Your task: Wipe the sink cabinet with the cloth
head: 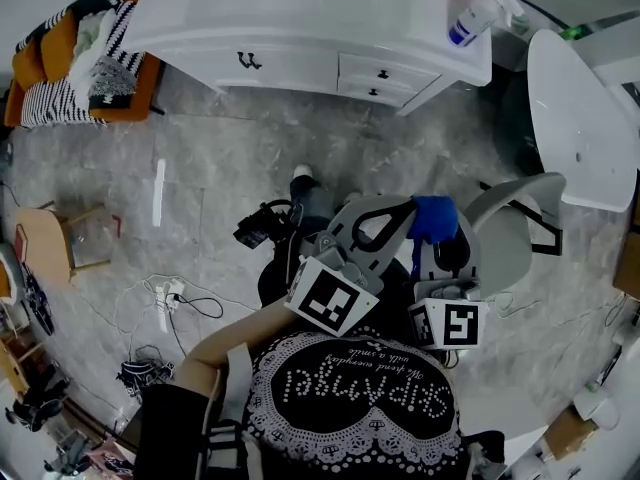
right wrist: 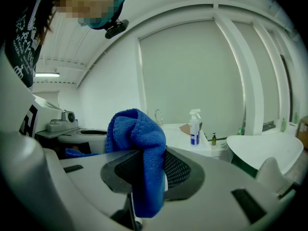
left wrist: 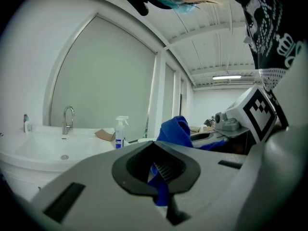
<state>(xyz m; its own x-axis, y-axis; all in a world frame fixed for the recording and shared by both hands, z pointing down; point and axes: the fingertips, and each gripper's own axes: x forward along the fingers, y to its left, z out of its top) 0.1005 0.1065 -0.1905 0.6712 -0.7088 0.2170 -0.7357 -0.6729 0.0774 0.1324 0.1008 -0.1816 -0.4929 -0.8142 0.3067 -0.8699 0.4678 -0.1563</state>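
Scene: a person stands on a grey marbled floor (head: 230,178), seen steeply from above, with both grippers held close in front of the body
Left gripper (left wrist: 156,158): its fingers are closed together, and a fold of the blue cloth (right wrist: 137,129) is caught in the seam between them
Right gripper (right wrist: 144,162): its fingers are clamped on the cloth, which bunches up above the tips and hangs down below the pads
Cloth: blue and fluffy, it spans the two grippers, which sit just beside each other; it hangs in the air and touches no furniture
Sink cabinet (head: 300,63): white, with dark-handled drawers on its front, it stands at the top of the head view, well apart from the cloth and both grippers
Faucet (left wrist: 68,117): chrome, upright at the back of the white basin in the left gripper view
Spray bottle (head: 468,23): white with a blue label, upright near the right end of the cabinet top
Chair (head: 60,58): orange, draped with striped fabric, to the left of the cabinet
Cables (head: 175,298): lie tangled on the floor at the person's left
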